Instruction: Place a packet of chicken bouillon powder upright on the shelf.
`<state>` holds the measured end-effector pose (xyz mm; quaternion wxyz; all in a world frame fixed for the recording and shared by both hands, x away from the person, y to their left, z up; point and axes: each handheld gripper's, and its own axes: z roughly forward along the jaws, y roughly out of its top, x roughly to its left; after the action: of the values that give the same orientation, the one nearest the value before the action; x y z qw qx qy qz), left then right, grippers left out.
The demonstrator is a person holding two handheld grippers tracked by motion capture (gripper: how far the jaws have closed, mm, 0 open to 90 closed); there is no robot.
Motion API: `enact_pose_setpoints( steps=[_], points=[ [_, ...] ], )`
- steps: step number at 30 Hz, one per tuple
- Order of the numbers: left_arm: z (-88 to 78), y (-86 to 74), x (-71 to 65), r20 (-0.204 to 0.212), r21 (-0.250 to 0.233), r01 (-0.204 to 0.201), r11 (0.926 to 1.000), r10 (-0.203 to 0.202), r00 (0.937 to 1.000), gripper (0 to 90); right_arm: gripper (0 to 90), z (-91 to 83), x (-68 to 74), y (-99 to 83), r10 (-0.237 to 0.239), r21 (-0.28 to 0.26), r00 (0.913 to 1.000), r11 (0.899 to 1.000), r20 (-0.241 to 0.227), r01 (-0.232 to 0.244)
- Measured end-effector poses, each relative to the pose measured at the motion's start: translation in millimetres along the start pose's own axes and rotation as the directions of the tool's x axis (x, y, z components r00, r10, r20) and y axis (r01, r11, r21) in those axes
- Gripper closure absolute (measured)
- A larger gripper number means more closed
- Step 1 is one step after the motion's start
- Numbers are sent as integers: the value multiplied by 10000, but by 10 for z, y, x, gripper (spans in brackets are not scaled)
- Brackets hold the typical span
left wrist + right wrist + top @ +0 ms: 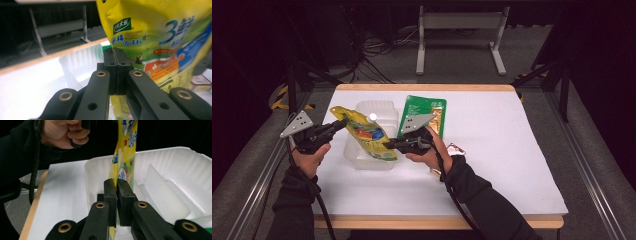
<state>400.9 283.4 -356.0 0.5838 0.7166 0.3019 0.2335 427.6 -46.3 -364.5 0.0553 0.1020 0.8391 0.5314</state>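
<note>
Your left gripper (343,123) has its jaws clamped on the top edge of the yellow, glossy plastic seasoning pouch (364,135), which hangs above the clear plastic tub (384,111) at mid-table, w/ the flat green foil packet (424,107) just beyond. Your right gripper (388,145) is pinched tight on the pouch's lower edge. Pouch looks soft, slick & floppy, prob. light w/ loose granules, so grip the flat sealed seams, not the belly.

high: overhead, forward-down | tool views: close, share yellow pouch (160,37)
</note>
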Motion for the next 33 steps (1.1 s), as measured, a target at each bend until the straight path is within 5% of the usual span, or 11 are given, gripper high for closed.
enact_pose_setpoints(
  steps=[5,19,26,30,33],
  points=[
    [-107,107,-131,-99,0,-551,9985,551,9984,898,878,23,16,25,-32,19,9999,10000,114,31],
    [-56,-86,-178,-27,872,-704,9937,709,9975,887,836,145,66,-118,-78,679,9999,9977,127,70],
    [-122,-137,-193,-344,746,-383,9965,410,9986,708,671,40,72,-135,8,783,9989,9969,472,-45],
    [-212,-152,-263,-509,615,-390,9973,421,9978,547,651,-216,67,-141,-97,760,9970,9971,763,39],
    [-278,-158,-343,-568,574,-562,9968,594,9966,520,626,-371,42,-179,113,633,9948,9978,1008,-177]
  ],
)
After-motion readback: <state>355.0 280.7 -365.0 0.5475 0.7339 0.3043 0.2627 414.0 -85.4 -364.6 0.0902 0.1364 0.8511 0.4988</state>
